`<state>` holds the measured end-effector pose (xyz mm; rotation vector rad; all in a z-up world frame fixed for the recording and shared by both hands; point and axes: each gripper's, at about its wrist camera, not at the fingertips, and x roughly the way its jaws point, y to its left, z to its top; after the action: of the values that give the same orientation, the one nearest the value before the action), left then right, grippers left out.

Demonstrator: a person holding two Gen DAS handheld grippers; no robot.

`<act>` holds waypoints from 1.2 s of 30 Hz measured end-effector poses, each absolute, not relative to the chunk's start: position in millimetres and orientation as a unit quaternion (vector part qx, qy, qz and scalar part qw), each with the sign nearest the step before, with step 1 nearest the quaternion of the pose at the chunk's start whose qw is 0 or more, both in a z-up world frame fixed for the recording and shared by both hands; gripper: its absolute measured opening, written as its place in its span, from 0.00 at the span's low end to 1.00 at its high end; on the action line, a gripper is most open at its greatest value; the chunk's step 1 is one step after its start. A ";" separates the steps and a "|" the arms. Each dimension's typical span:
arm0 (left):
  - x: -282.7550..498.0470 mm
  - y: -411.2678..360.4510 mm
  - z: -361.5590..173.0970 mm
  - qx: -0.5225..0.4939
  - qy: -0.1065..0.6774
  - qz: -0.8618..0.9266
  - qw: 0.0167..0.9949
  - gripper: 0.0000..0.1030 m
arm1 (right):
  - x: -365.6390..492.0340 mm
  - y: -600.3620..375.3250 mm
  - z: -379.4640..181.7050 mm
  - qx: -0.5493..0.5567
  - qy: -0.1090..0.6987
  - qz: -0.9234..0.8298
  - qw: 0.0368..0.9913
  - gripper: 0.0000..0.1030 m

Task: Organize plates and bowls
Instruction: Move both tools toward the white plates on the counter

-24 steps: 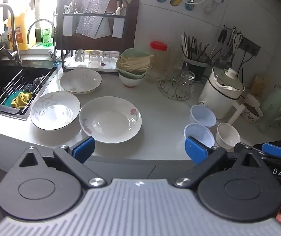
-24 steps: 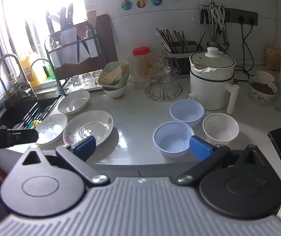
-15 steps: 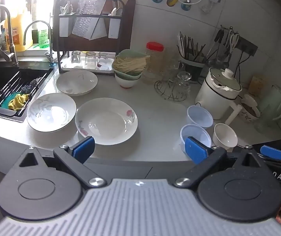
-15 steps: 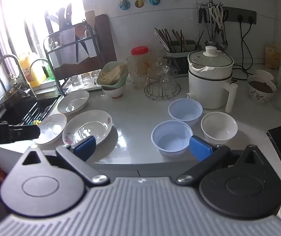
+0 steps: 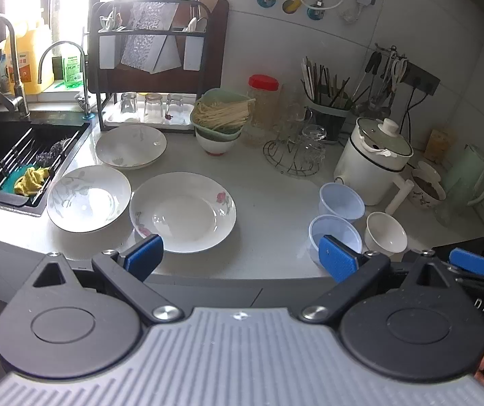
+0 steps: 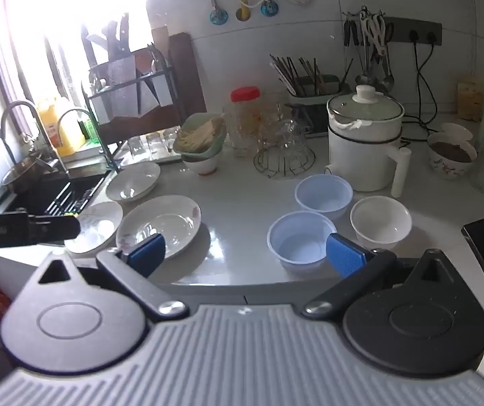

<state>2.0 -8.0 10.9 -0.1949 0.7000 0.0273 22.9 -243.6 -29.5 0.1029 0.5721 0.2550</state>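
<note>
At the far left, a dark sink [image 5: 12, 155] is being shown set into the pale countertop [image 5: 269, 199], with a yellow cloth [image 5: 32, 179] lying on the rack inside it. Just beside the sink, three white plates are being displayed in a loose cluster: a leaf-patterned plate [image 5: 89, 198] nearest the sink, a plate at the back [image 5: 131, 147] in front of the dish rack [image 5: 154, 67], and a rose-patterned plate [image 5: 183, 211] close to the counter's front edge, its rim nearly touching the leaf-patterned one. Behind them, a green bowl of noodles [image 5: 221, 115] is being carried on a small white bowl. Further right, two pale blue bowls [image 6: 301, 240] are being shown upright, one behind the other, with a white bowl [image 6: 380, 221] just beside them and a white electric pot [image 6: 365, 149] behind. The left gripper [image 5: 240, 257] is being held short of the counter edge, jaws spread wide with nothing between them, in line with the rose-patterned plate. The right gripper [image 6: 247, 255] is likewise being held fully spread and empty, before the nearer blue bowl.
</note>
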 end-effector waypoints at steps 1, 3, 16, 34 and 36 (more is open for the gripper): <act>1.9 -8.7 10.9 -0.093 0.342 0.011 0.935 0.97 | 22.9 -243.5 -30.0 0.052 0.281 0.125 0.950 1.00; 2.2 -9.1 11.1 -0.090 0.341 0.008 0.936 0.97 | 22.5 -243.0 -30.9 0.052 0.281 0.123 0.950 1.00; 9.0 -3.6 5.4 -0.085 0.351 -0.008 0.932 0.97 | 18.7 -235.3 -30.4 0.044 0.276 0.117 0.953 1.00; 4.9 -4.6 3.4 -0.098 0.349 0.005 0.932 0.97 | 21.9 -233.5 -32.2 0.038 0.283 0.120 0.951 1.00; 6.2 -3.9 2.6 -0.099 0.351 0.005 0.931 0.97 | 22.4 -234.5 -32.8 0.039 0.284 0.118 0.951 1.00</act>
<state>6.2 -3.9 2.6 -0.2017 0.7184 0.0093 22.4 -234.5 -32.8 0.0785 0.5779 0.2402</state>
